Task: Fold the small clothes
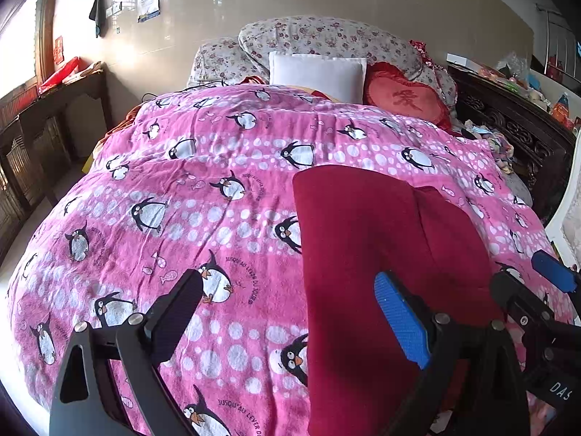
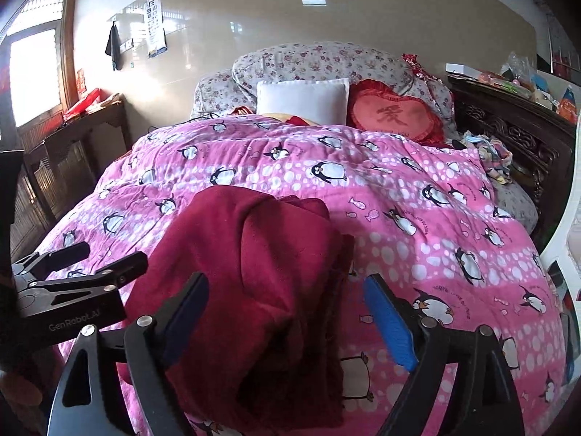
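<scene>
A dark red garment point(image 1: 363, 239) lies folded lengthwise on the pink penguin blanket point(image 1: 203, 189); it also shows in the right wrist view point(image 2: 254, 254). My left gripper point(image 1: 290, 312) is open and empty, hovering over the garment's left edge near its near end. My right gripper point(image 2: 287, 312) is open and empty, its fingers straddling the garment's near part from above. The right gripper also shows at the right edge of the left wrist view point(image 1: 537, 290). The left gripper shows at the left of the right wrist view point(image 2: 83, 258).
A white pillow point(image 1: 317, 74), a red heart cushion point(image 1: 406, 100) and floral bedding point(image 1: 326, 36) lie at the bed's head. A dark carved cabinet point(image 1: 515, 120) with clutter stands right. A wooden side table point(image 1: 54, 109) stands left. A white chair frame point(image 2: 566, 232) is at far right.
</scene>
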Available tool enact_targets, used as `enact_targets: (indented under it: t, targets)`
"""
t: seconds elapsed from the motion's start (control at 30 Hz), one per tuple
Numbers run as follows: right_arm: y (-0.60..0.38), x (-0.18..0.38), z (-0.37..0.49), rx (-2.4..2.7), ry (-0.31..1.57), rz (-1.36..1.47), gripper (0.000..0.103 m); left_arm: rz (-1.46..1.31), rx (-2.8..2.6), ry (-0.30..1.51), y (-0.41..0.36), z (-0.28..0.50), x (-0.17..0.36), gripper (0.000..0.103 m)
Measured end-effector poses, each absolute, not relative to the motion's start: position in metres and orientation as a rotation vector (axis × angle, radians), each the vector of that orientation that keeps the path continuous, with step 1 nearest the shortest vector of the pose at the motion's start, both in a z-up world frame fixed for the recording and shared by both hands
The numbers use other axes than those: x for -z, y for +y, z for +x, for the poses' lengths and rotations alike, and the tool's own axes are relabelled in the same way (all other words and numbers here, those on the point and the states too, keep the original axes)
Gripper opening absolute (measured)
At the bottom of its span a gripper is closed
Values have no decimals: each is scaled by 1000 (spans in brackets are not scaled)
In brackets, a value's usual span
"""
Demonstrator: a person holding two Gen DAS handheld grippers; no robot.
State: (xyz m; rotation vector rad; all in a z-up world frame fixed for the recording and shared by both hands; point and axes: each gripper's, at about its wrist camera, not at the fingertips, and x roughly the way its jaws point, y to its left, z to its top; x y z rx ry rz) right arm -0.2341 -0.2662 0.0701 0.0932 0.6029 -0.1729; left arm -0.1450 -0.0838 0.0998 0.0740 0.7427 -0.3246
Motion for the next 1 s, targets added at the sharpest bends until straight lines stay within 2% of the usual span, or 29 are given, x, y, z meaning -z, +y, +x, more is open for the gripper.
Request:
enact_targets:
  t: [1.0]
  targets:
    - [-272,-65,-218,215,637,90,95,82,319,754,-85,-135,-90,95]
